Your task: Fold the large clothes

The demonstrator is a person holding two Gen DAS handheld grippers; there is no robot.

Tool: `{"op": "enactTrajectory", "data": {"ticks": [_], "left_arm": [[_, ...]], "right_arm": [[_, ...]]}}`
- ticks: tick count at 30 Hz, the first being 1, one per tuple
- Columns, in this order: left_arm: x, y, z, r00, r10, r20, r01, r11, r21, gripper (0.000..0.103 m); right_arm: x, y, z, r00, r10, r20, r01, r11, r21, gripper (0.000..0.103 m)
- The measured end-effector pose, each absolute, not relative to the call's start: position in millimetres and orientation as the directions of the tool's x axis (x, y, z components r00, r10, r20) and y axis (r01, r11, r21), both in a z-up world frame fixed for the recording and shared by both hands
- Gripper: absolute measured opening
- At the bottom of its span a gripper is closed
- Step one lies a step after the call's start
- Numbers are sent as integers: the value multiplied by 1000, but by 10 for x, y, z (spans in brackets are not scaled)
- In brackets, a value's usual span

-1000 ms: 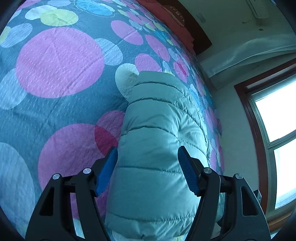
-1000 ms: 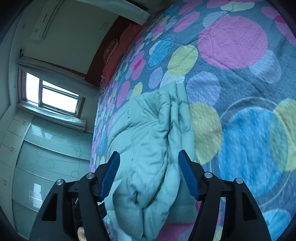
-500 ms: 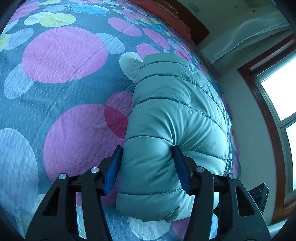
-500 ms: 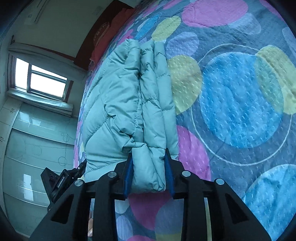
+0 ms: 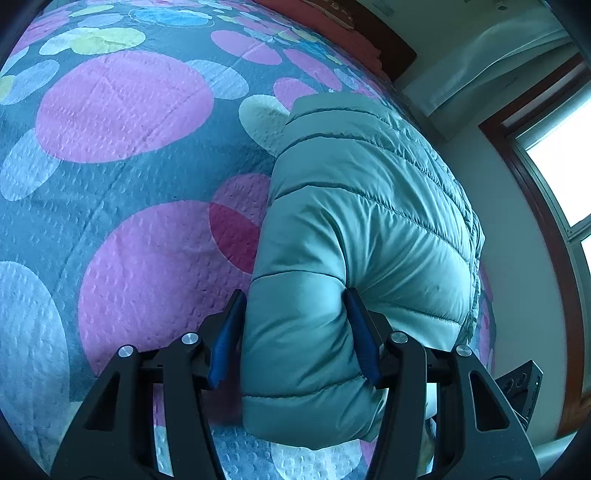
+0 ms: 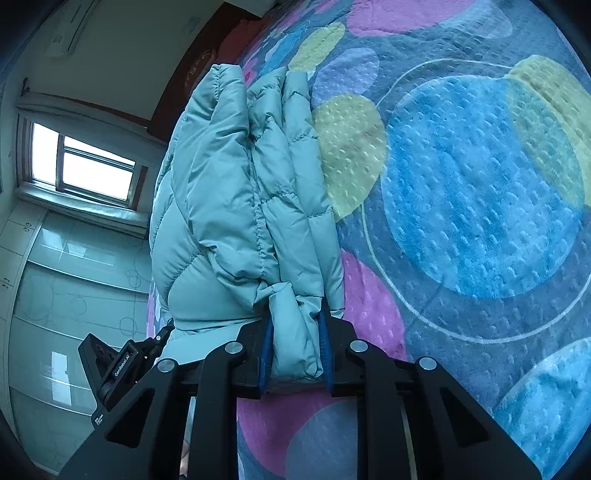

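jacket (image 5: 354, 229): pale teal all over, quilted in stitched bands
bedspread (image 5: 122, 155): grey-blue ground with big overlapping dots in pink, blue, yellow-green and pale lilac; thin white ring outlines; dimpled texture
left gripper (image 5: 295, 332): black frame, blue pads, silver screws
right gripper (image 6: 295, 347): black frame, blue pads, silver screws
pillow (image 5: 325, 26): red-orange
window frame (image 5: 532, 184): dark reddish brown
wardrobe (image 6: 62, 280): pale glossy green, faint circle outlines
walls (image 6: 122, 55): off-white
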State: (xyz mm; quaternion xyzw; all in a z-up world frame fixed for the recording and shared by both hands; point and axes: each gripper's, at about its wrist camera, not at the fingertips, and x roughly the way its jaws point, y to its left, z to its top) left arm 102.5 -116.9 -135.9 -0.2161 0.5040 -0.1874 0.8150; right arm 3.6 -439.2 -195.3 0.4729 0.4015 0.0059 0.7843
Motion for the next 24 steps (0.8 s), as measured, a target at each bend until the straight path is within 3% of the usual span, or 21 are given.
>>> {"op": "enactTrajectory", "data": {"ticks": [6,8,12,18,21,24], "left_arm": [[1040,-1161,-1298,432,-506,-747,109,851,-514,64],[1044,-1133,-1279,429,-509,-747,109,849,-516,68],[1045,-1052,-1247,419,-537,-732,89,827,-555,69],[1075,-900,-1128,445,-570,-691,40,783,-621,69],[1161,-837,-1043,473,-575,-668,11,762,-648,81],[1266,-826,-995,492,-588,-642,6,740,-672,82]], "right_arm": [[-46,-4481,-1895,697,405,-591,354,523,775,28],[-121,-4558,-1859,697,401,-594,353,529,772,34],[-188,-4617,-1753,702,367,-610,367,549,751,55],[-255,-4746,-1584,712,343,-612,371,556,743,58],[-188,-4759,-1446,731,319,-603,358,572,738,65],[-56,-4789,-1341,750,301,-589,351,573,740,65]]}}
